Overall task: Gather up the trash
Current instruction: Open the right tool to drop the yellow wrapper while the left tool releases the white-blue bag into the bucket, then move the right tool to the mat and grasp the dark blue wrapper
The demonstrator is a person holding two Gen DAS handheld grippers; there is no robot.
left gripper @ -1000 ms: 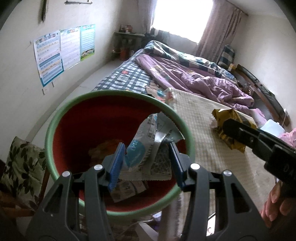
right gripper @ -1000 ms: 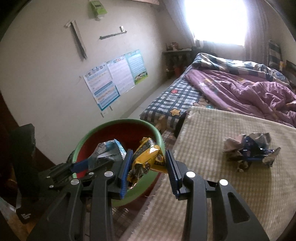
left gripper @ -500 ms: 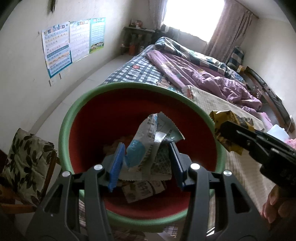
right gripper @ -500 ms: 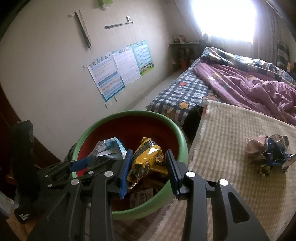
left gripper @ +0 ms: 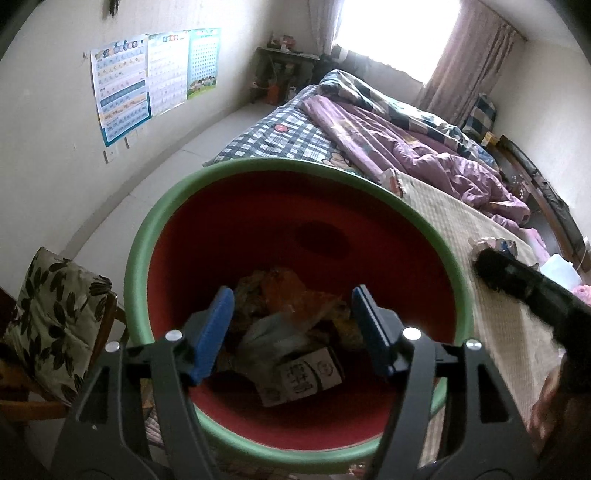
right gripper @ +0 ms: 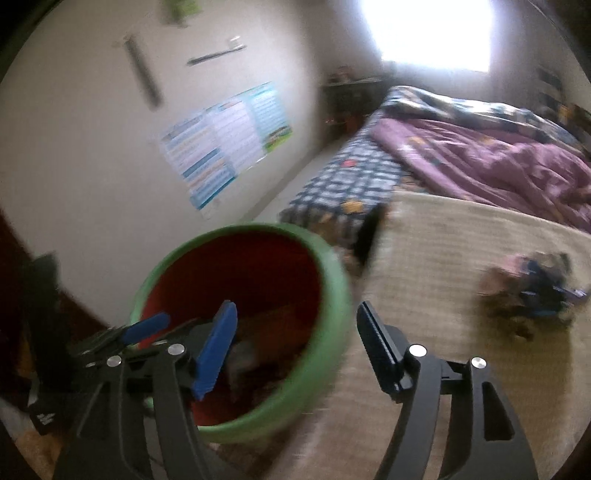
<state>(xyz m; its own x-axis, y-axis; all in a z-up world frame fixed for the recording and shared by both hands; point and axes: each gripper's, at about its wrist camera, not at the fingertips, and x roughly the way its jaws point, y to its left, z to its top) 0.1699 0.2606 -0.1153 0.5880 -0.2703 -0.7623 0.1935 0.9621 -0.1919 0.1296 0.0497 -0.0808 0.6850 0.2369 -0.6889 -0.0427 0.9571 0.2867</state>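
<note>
Home bedroom: unmade bed (left gripper: 388,147) w/ purple quilt (left gripper: 424,158), curtained window (left gripper: 399,33), wall charts (left gripper: 147,81).

No lettering reads clearly. A box (left gripper: 301,378) in the bin (left gripper: 147,236) bears dark printed characters and a round mark, too small to make out. The wall charts (left gripper: 147,79) show coloured rows and grids, their print unreadable.

Both the left hand-held gripper (left gripper: 291,328) and the right hand-held gripper (right gripper: 295,343) angle downward, jaws opening, nothing between them.
</note>
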